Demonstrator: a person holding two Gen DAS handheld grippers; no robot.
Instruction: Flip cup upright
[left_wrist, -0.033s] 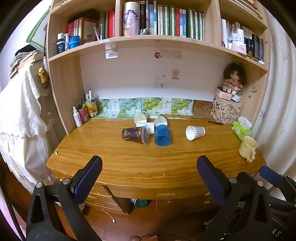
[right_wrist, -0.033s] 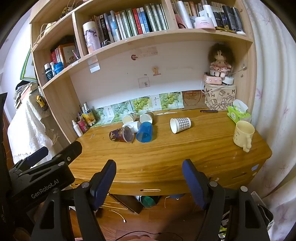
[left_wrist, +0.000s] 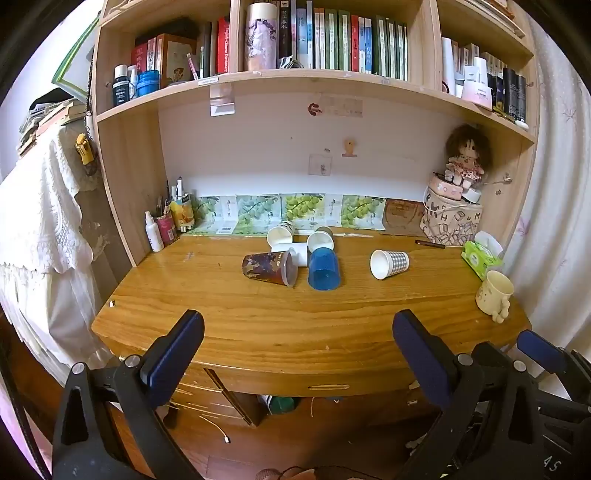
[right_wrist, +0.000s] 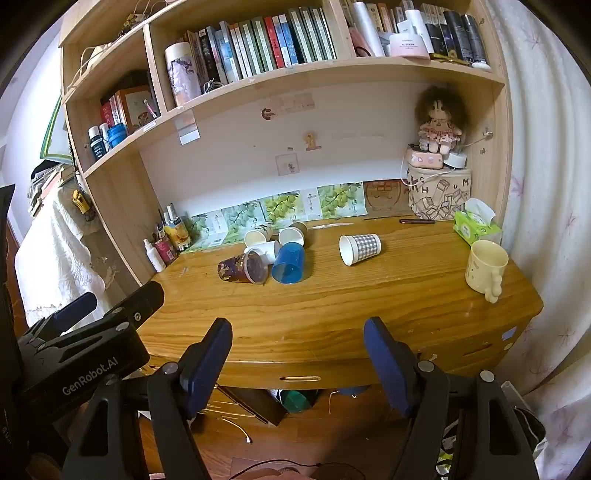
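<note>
Left wrist view: my left gripper (left_wrist: 295, 343) hangs at the tabletop's (left_wrist: 258, 317) near edge, jaws spread wide, holding nothing. Ahead lie a dark patterned cup (left_wrist: 269, 267) and a blue cup (left_wrist: 324, 267), both on their sides, with a checked paper cup (left_wrist: 388, 263) well apart to the right. Right wrist view: my right gripper (right_wrist: 297, 354) also has its jaws spread and empty. A cream mug (right_wrist: 484, 266) stands upright near the tabletop's right edge.
</note>
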